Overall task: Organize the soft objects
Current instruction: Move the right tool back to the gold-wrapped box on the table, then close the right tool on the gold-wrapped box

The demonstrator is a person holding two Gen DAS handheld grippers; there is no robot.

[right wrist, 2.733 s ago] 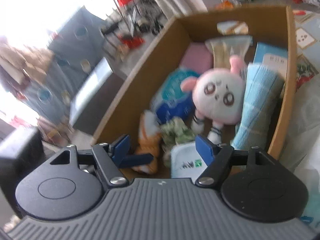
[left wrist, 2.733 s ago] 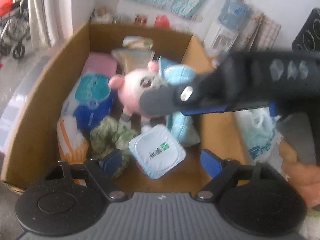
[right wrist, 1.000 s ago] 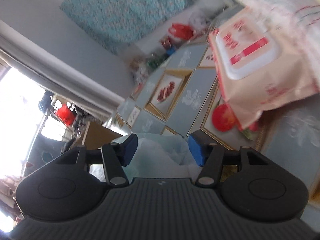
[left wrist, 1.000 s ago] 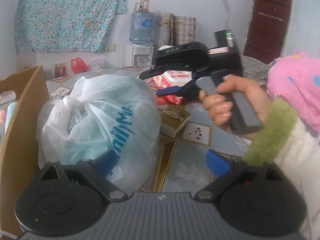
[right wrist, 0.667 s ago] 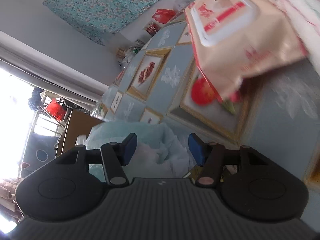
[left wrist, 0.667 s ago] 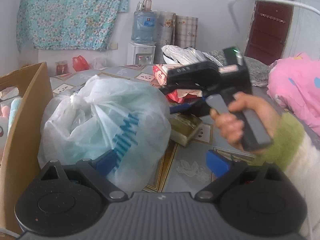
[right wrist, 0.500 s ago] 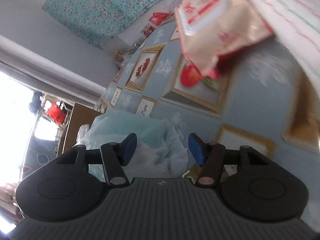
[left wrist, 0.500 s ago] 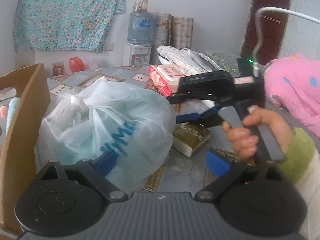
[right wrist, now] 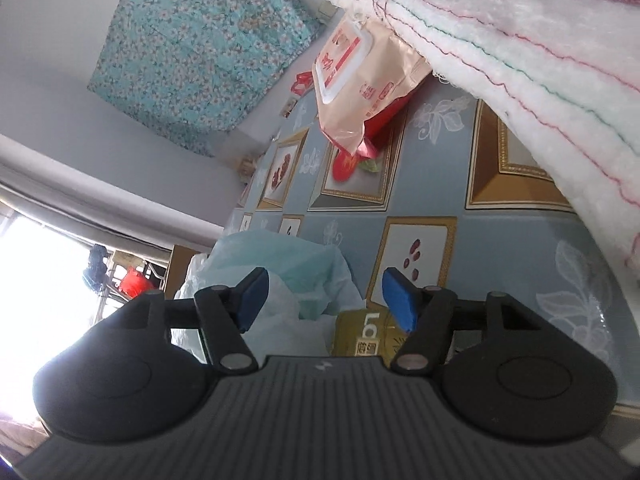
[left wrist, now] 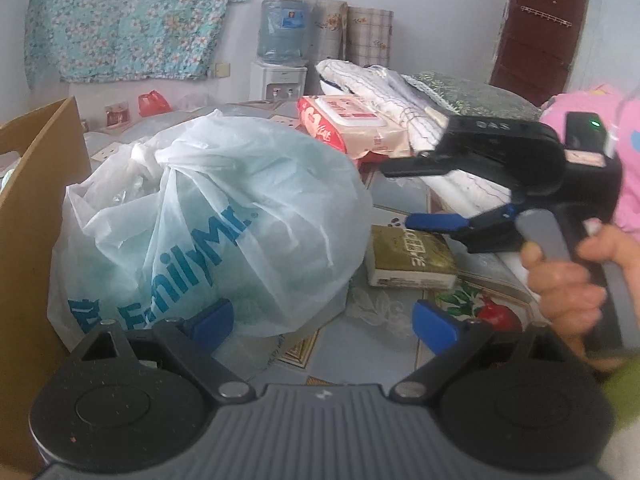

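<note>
**Plastic, cloth and card on a glossy patterned floor**

A thin, crinkled, translucent plastic bag (left wrist: 224, 216) sits beside a matt brown cardboard box (left wrist: 28, 184). A wet-wipe pack (left wrist: 352, 128) in shiny film carries a smooth hard-plastic lid. The folded white towel (right wrist: 520, 60) looks fluffy, with coloured stitching. The floor covering (right wrist: 480, 248) gleams. The right tongs (right wrist: 324, 296) are matt black plastic with blue pads.

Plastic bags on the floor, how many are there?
1: a big knotted white plastic bag beside the cardboard box. Others may hide behind it.
</note>
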